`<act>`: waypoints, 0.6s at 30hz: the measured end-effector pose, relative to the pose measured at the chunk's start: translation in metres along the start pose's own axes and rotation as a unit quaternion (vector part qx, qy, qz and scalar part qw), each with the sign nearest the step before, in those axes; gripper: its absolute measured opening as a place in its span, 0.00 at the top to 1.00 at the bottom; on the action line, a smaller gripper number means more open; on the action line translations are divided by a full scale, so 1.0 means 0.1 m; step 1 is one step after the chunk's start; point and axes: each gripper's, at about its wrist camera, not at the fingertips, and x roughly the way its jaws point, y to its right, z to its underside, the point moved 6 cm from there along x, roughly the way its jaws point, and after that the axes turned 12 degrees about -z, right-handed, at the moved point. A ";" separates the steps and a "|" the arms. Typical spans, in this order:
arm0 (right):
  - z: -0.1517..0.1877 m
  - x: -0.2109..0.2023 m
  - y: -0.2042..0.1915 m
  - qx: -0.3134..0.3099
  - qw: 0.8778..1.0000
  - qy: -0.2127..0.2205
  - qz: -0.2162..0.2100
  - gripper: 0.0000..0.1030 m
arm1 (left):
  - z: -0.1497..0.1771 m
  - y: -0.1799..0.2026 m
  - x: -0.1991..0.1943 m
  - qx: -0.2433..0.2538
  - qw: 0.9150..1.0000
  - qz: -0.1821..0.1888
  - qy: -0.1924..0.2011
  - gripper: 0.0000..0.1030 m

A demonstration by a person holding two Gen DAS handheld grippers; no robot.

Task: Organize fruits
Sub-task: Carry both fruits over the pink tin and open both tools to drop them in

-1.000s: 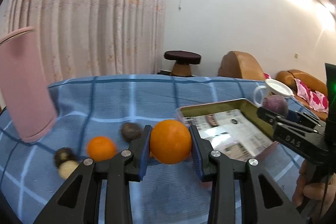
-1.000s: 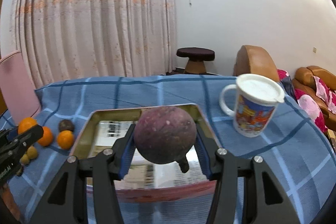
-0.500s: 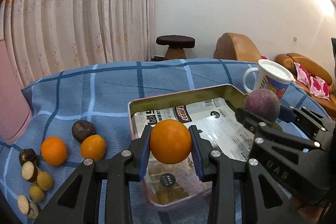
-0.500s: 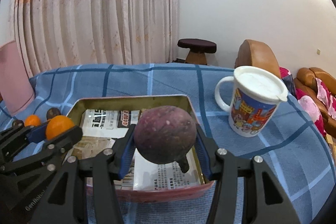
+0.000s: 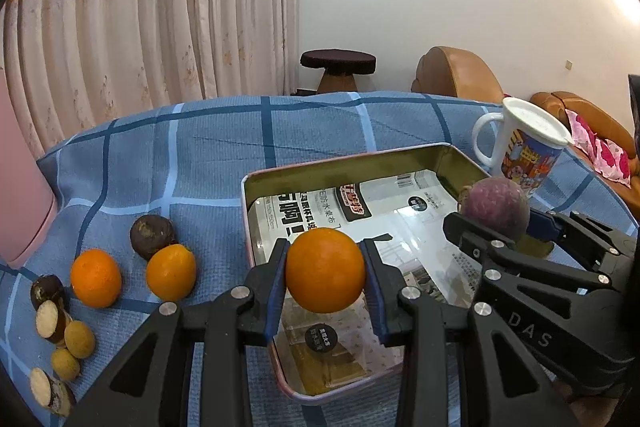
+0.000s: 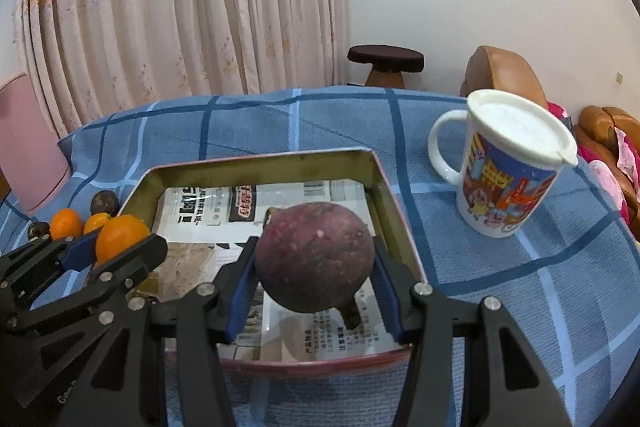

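My left gripper [image 5: 325,281] is shut on an orange [image 5: 325,270] and holds it over the near left part of a metal tray [image 5: 344,167] lined with printed paper. My right gripper [image 6: 314,281] is shut on a purple round fruit [image 6: 314,263] and holds it over the tray [image 6: 260,167], right of the left gripper. In the left wrist view the purple fruit [image 5: 496,207] shows at right. On the blue checked cloth left of the tray lie two oranges [image 5: 96,277] [image 5: 171,271], a dark fruit [image 5: 151,235] and several small brown fruits [image 5: 60,327].
A white lidded mug [image 6: 508,167] with a colourful print stands right of the tray. A pink container [image 5: 20,187] stands at the far left. Beyond the table are a curtain, a dark stool [image 5: 338,67] and brown sofas.
Both grippers have moved over the tray with their fruits still held. The left gripper swung right from the loose fruits, so the tray now lies under it.
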 end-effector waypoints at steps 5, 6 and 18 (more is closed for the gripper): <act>0.00 0.03 -0.01 0.003 1.000 -0.005 -0.006 0.46 | 0.01 0.04 0.04 0.012 1.000 -0.007 -0.006 0.64; 0.00 0.02 -0.01 0.003 1.000 -0.004 -0.004 0.46 | 0.02 0.05 0.05 0.015 1.000 -0.009 -0.008 0.64; -0.06 -0.15 0.01 0.019 0.999 0.049 -0.007 0.20 | 0.02 0.06 0.05 0.014 1.000 -0.011 -0.008 0.61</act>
